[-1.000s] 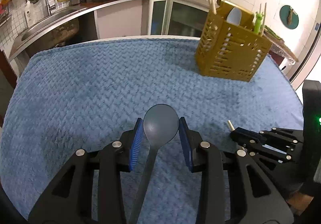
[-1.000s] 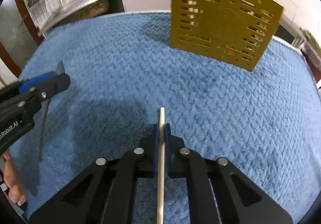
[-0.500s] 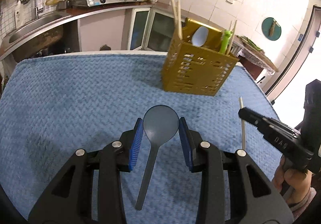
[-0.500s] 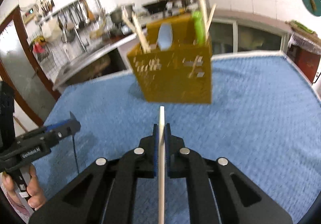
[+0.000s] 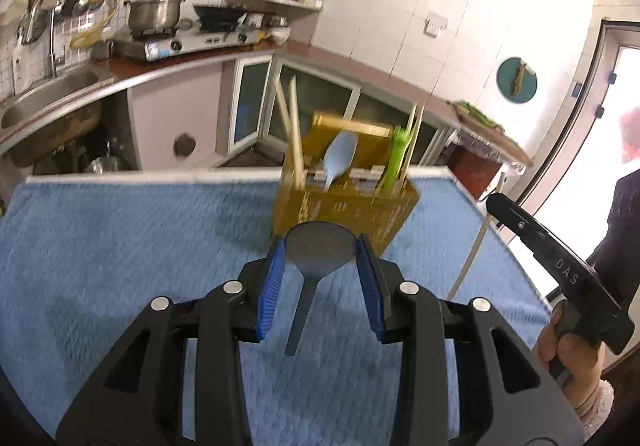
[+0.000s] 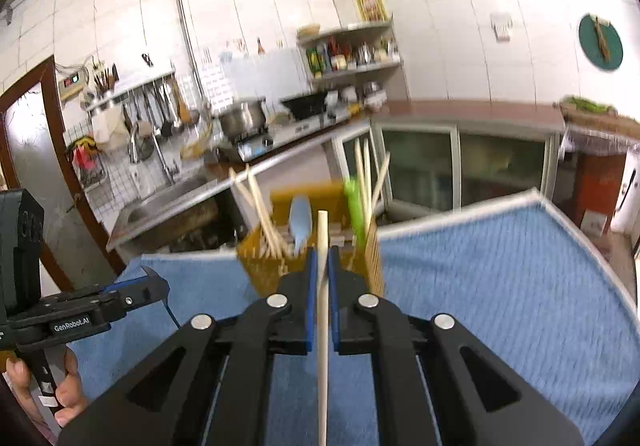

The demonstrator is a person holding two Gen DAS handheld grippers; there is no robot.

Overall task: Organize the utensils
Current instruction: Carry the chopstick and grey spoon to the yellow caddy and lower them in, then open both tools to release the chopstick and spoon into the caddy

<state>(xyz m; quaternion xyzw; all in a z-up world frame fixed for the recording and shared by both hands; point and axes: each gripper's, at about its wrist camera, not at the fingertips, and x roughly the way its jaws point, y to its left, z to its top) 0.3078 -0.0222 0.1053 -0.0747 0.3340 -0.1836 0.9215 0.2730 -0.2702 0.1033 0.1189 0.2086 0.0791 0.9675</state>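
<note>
A: Where is the spoon [image 5: 320, 252] found, and what has changed around it?

B: It is held up in the air by the left gripper [image 5: 321, 278], its grey bowl caught between the blue pads [image 5: 272, 282] and its handle hanging down toward the blue cloth [image 5: 120, 246]. A second ago both tools were low over the cloth; now they have been lifted and swung toward the yellow holder [image 5: 344, 210], which is seen just past the spoon's bowl. Much more of the kitchen wall is taken in by both cameras.

A: What is meant by that for the task?

B: The pick-up is judged to be over and the carry to the holder well begun. Chopsticks, a pale blue spoon [image 5: 340, 158] and a green utensil [image 5: 396, 154] are already stood in its compartments.

A: And the fingers?

B: On the left they are spread only as wide as the spoon's bowl, which is pressed on both edges. On the right gripper [image 6: 322, 274] they are drawn almost together, and a single wooden chopstick [image 6: 322, 326] is pinched upright between them, its tip shown in front of the holder [image 6: 260, 266]. Nothing but these two utensils is touched by either tool
</note>
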